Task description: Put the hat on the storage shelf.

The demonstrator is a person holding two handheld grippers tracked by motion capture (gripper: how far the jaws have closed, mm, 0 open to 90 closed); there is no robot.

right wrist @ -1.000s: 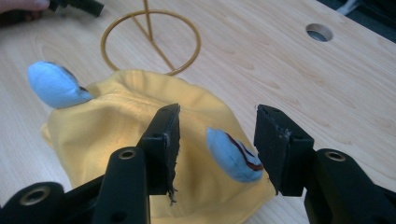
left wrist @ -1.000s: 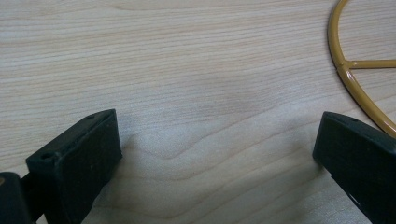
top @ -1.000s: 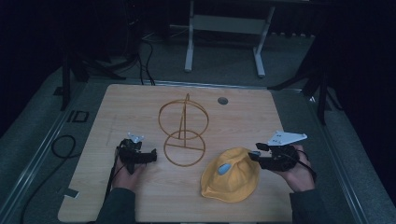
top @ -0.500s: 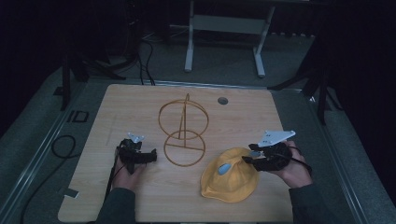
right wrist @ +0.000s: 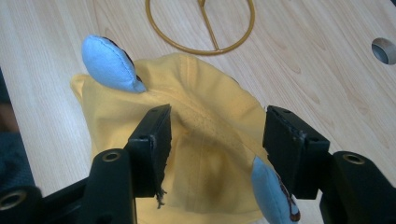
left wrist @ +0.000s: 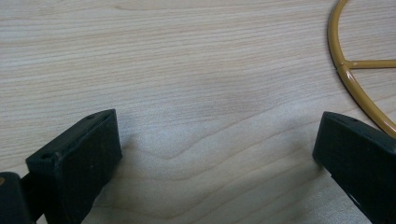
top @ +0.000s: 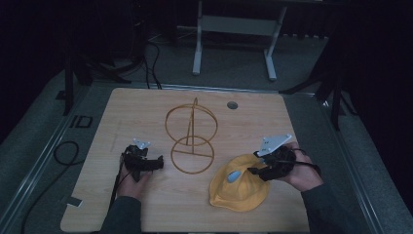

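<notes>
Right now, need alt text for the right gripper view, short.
The right hand-held gripper hangs open over a yellow hat lying on a wooden table, one black jaw on each side of the crown. Two light blue ears stick up from the hat, and the ring base of a gold wire stand lies beyond it.

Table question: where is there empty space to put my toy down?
The far left corner of the table, behind the left gripper, is bare wood. So is the near strip between the left gripper and the yellow hat. The middle is crowded by the wire stand; the right gripper hovers over the hat.
</notes>
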